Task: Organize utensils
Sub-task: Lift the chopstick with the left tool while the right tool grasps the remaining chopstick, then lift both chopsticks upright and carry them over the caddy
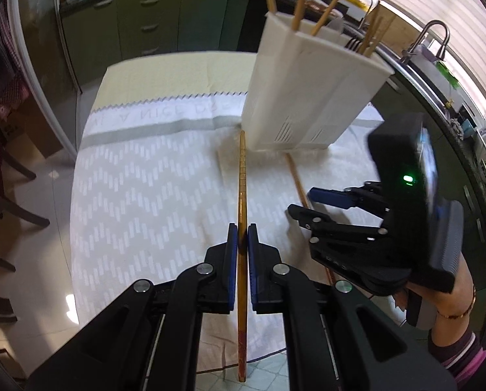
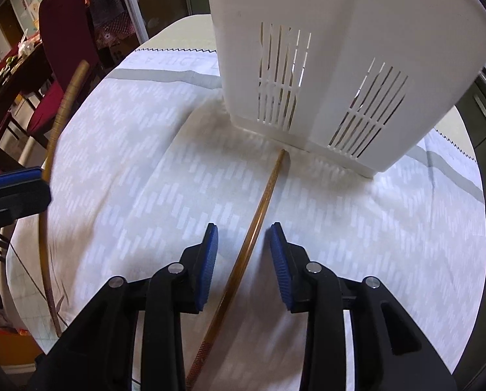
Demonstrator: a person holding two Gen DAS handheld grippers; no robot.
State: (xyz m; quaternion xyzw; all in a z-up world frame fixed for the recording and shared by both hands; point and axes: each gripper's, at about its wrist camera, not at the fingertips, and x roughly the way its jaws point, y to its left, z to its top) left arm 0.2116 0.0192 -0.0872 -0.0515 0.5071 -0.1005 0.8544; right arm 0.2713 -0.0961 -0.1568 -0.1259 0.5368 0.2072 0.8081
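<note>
Left wrist view: left gripper [image 1: 242, 238] clamps a brown ridged chopstick [image 1: 242, 176] just before the tall white slotted plastic holder [image 1: 308, 97]; right gripper [image 2: 243, 247] straddles, unclenched, another smooth brown chopstick [image 2: 259, 205] touching the holder's base: close squarely mid-shaft, lift level

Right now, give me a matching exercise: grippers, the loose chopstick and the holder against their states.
Things:
1. left gripper
2. right gripper
3. brown wooden chopstick lying on the cloth
4. white slotted plastic utensil holder

States:
A. open, straddling a chopstick
B. upright, holding several chopsticks
C. shut on a chopstick
D. flat, tip toward the holder's base

Pairs: 1-C, 2-A, 3-D, 4-B
</note>
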